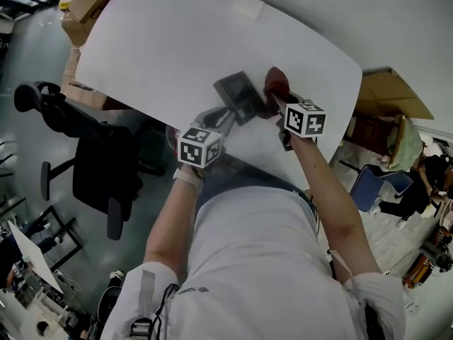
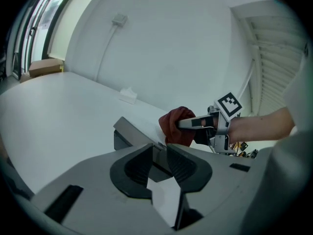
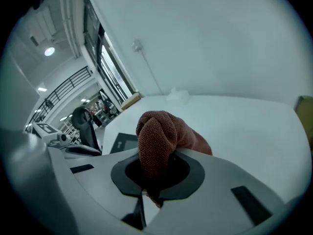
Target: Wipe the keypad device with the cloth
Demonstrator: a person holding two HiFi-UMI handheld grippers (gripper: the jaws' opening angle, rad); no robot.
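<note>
Left gripper (image 2: 157, 153) is pinching the stiff, likely light device (image 2: 133, 131) by its edge; right gripper (image 3: 156, 174) is clenching soft cloth (image 3: 159, 131).

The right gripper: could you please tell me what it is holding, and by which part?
The right gripper holds the reddish-brown cloth by a bunched fold; the rest bulges above its jaws.

Bare surface (image 1: 163, 41) lies open beyond and left of the keypad device (image 1: 239, 94). My left gripper (image 2: 157, 164) clamps its near edge. My right gripper (image 3: 156, 173), fingers (image 3: 120, 175) on the cloth (image 3: 156, 131), crowds its right side. A small white box (image 2: 128, 96) sits by the far wall (image 2: 171, 43).
</note>
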